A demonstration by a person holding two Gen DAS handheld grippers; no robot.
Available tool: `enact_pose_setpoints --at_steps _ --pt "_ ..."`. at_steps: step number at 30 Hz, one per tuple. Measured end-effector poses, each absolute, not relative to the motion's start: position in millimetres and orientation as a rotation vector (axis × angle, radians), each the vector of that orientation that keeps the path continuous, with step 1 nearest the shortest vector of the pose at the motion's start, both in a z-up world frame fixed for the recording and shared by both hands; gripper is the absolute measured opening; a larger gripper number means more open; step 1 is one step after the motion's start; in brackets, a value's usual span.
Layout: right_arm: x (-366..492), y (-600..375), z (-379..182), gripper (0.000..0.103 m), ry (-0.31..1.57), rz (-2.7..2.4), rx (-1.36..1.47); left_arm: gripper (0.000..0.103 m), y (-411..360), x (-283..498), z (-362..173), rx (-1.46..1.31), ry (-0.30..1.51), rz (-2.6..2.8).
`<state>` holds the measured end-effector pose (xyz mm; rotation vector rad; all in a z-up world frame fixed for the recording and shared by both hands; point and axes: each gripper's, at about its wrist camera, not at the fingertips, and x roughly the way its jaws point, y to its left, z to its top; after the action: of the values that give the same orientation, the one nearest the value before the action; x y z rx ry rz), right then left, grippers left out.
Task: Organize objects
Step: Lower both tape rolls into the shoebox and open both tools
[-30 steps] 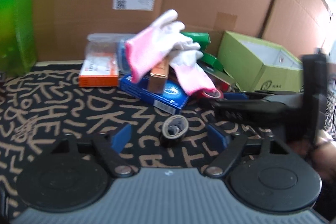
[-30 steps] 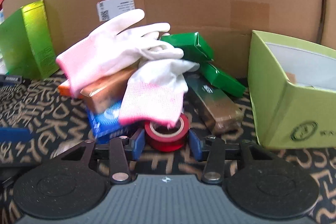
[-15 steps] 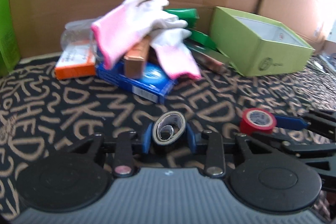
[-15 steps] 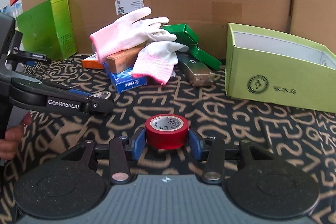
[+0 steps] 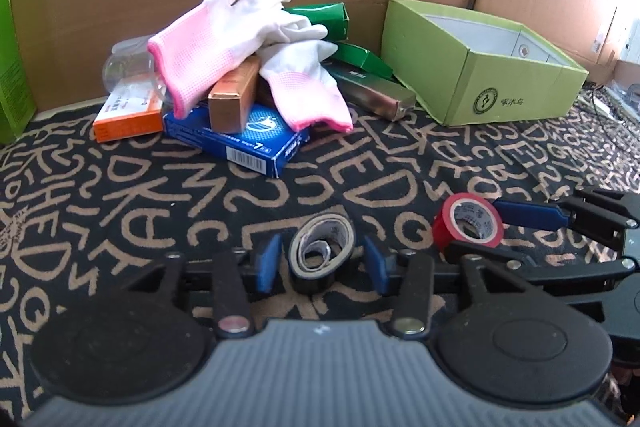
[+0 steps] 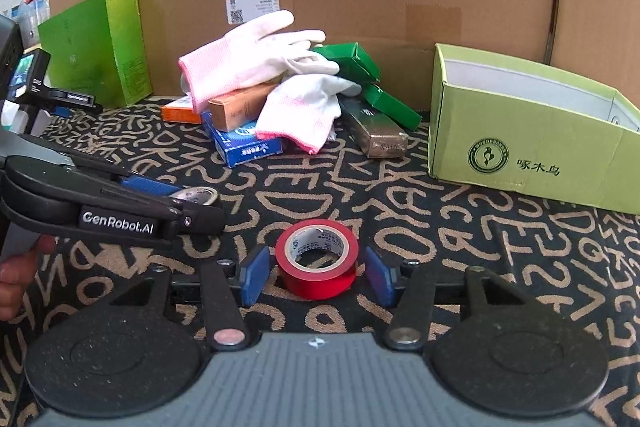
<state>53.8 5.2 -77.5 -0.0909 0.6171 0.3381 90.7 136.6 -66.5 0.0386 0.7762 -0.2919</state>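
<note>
Rolls of tape sit one between each claw's pads, on the letter-patterned cloth of the counter (image 5: 120, 195). Left to right: beyond and to the left of the left claw (image 5: 322, 261) stands a tall green box (image 6: 100, 47); straight ahead of it lies a heap with an orange packet (image 5: 128, 111), a blue box (image 5: 244, 139), a copper-coloured carton (image 5: 234, 99) and two pink-cuffed gloves (image 5: 224, 35) draped on top, dark green cartons (image 5: 332, 19) behind. The left claw is opening, its blue pads standing clear on either side of the black tape roll (image 5: 322, 253), which rests tilted on the cloth; nothing is gripped. Just to that claw's right, the right claw (image 6: 316, 273) is likewise opening, with narrow gaps between its pads and the red tape roll (image 6: 318, 259), which lies flat on the cloth. Ahead and to the right of the right claw stands the open light-green box (image 6: 520, 155), by judgement a likely container for the rolls. A person's hand (image 6: 16, 275) shows at the left claw's handle.

Risks, as judged: the black roll, leaning on its edge, may tip or roll away once the pads withdraw. A pad may catch a roll's rim on retreat and drag it. The two claws work near each other, so a sideways move could knock one against the other or against the neighbouring roll.
</note>
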Motion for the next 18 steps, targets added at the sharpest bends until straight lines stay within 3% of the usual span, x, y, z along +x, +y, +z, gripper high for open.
enact_pose_setpoints --at_steps 1,2,3,9,18 --pt "55 6 -79 0.054 0.625 0.335 -0.094 0.044 134 91 -66 0.054 0.777 -0.289" --pt "56 6 -80 0.051 0.633 0.336 -0.093 0.035 132 91 -66 0.067 0.777 -0.291" --pt "55 5 -80 0.051 0.632 0.344 -0.083 0.033 132 91 -65 0.071 0.779 -0.298" --pt "43 -10 -69 0.051 0.59 0.331 -0.048 0.033 120 86 -47 0.043 0.768 -0.372" --pt "49 -67 -6 0.051 0.434 0.251 -0.042 0.033 50 113 27 0.052 0.642 -0.532"
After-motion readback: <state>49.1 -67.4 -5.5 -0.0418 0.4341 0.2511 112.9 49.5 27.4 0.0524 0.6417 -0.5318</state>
